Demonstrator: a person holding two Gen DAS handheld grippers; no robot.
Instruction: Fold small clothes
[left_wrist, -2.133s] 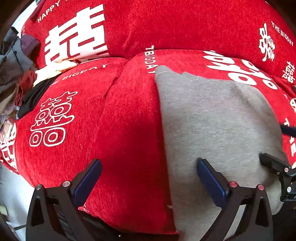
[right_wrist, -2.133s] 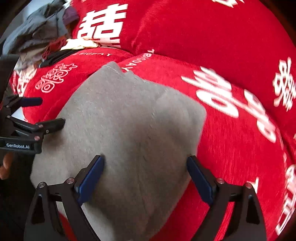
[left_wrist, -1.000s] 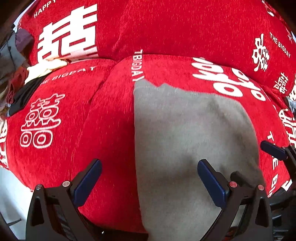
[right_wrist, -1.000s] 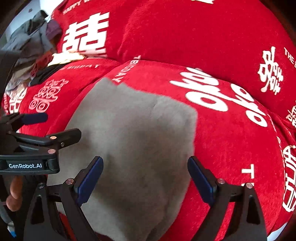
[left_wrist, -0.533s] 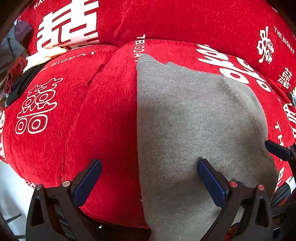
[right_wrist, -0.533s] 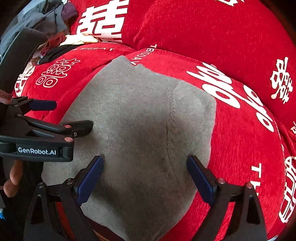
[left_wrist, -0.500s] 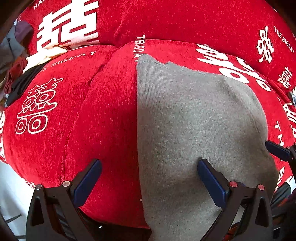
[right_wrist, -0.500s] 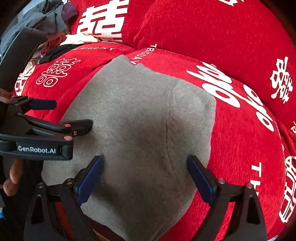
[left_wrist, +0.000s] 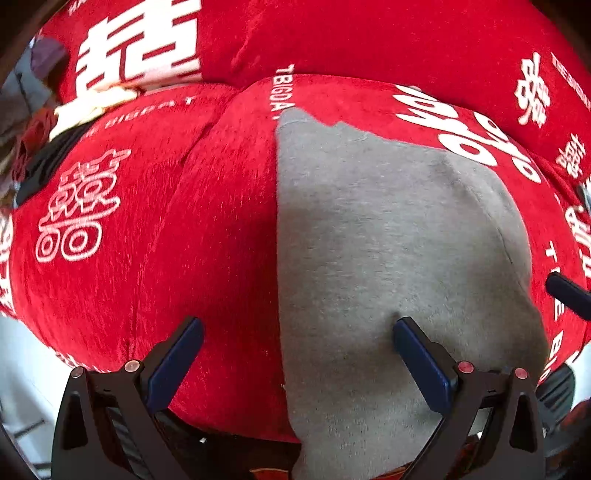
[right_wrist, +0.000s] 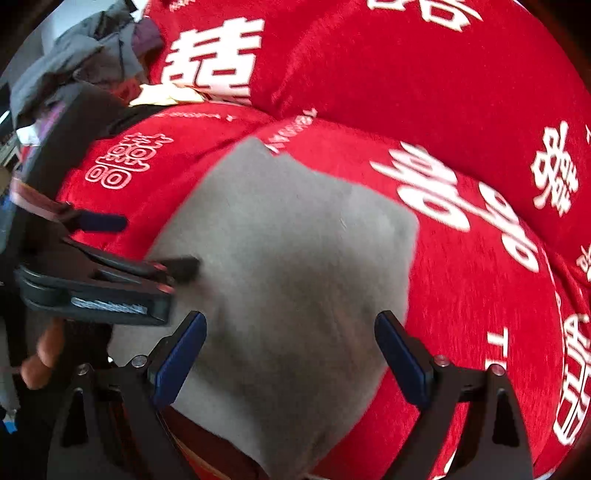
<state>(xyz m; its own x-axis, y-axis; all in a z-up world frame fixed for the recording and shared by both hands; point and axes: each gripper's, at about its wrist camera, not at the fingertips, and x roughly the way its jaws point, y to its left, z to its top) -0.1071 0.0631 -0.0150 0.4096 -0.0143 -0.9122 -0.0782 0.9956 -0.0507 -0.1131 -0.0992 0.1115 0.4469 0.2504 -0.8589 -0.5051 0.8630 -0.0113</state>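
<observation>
A grey garment (left_wrist: 388, 240) lies flat on a red sofa seat and hangs over its front edge; it also shows in the right wrist view (right_wrist: 288, 266). My left gripper (left_wrist: 295, 343) is open, one finger over the red cushion, the other pressing on the grey cloth near its front left part. My right gripper (right_wrist: 291, 347) is open over the garment's front right part. The left gripper also shows from the side in the right wrist view (right_wrist: 147, 243). A fingertip (left_wrist: 569, 295) of the right gripper shows at the right edge of the left wrist view.
The red sofa (left_wrist: 207, 229) has white printed characters and back cushions (right_wrist: 424, 66). A pile of mixed clothes (right_wrist: 81, 66) lies at the far left end of the seat, also in the left wrist view (left_wrist: 33, 140). The seat's front edge is just below both grippers.
Both grippers stay open over the garment's front. The right gripper has shifted a little, and the left gripper's finger now presses onto the grey cloth.
</observation>
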